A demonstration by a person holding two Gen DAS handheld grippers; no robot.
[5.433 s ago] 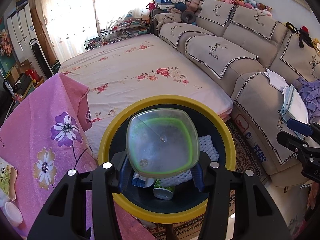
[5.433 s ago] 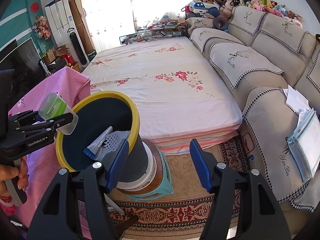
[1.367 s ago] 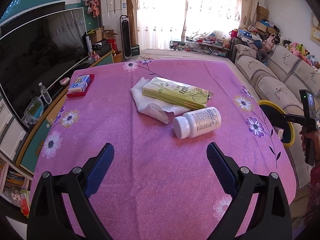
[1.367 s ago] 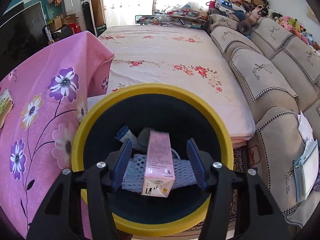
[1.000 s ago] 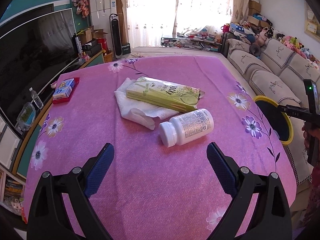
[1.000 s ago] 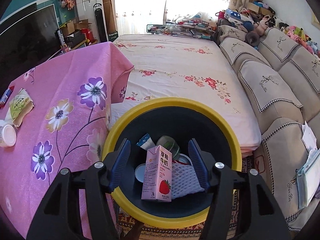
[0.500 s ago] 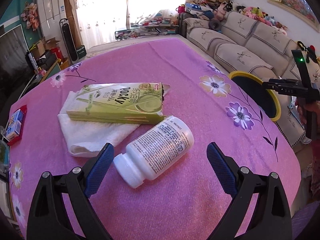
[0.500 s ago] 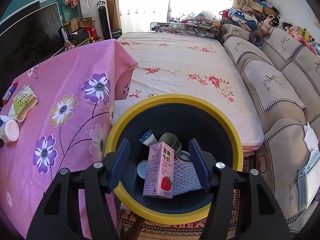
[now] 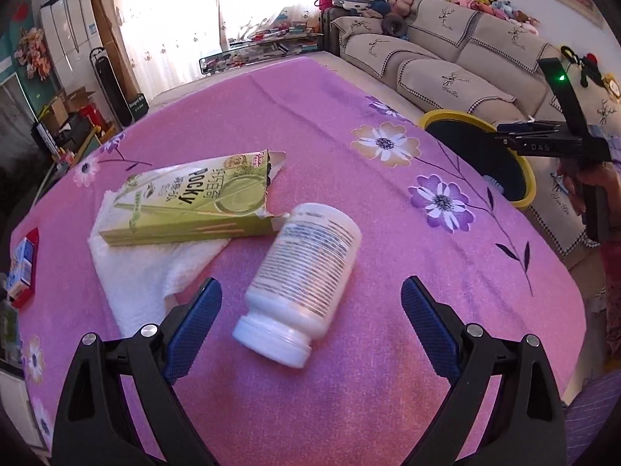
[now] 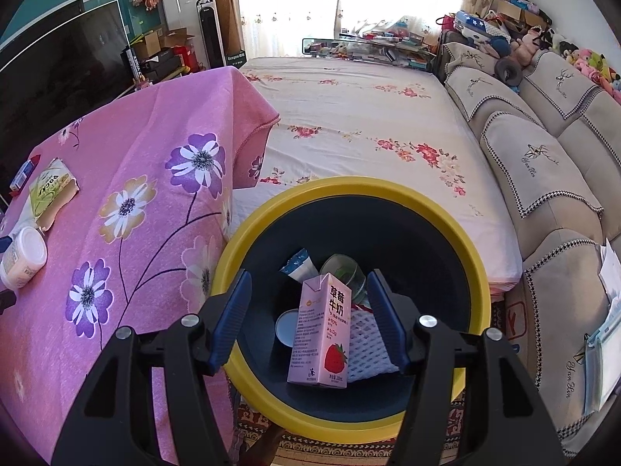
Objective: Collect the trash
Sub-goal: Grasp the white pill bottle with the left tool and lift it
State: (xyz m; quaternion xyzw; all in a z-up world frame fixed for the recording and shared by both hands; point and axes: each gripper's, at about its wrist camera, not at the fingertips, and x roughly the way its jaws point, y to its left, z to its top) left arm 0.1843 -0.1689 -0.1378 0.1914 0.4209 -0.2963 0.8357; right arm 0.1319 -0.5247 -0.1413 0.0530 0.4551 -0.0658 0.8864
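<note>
A white pill bottle [image 9: 302, 283] lies on its side on the pink flowered tablecloth [image 9: 388, 369], cap toward me. My left gripper [image 9: 310, 326] is open and empty, its jaws on either side of the bottle. A torn green Pocky box [image 9: 186, 206] rests on a white cloth [image 9: 143, 275] behind it. My right gripper [image 10: 310, 322] is open over the yellow-rimmed bin [image 10: 349, 188]. A pink strawberry milk carton [image 10: 322, 334] stands loose inside the bin with a white foam net [image 10: 368, 334] and other trash. The bin also shows in the left wrist view [image 9: 438, 114].
A small boxed item [image 9: 21, 264] sits at the table's left edge. A bed with a floral sheet [image 10: 368, 116] and a beige sofa [image 10: 543, 155] stand beyond the bin. A TV [image 10: 58, 77] is at the left.
My left gripper dropped the cup in the bin, then swung to the table and closed in on the pill bottle. My right gripper let the milk carton fall into the bin and drew back slightly.
</note>
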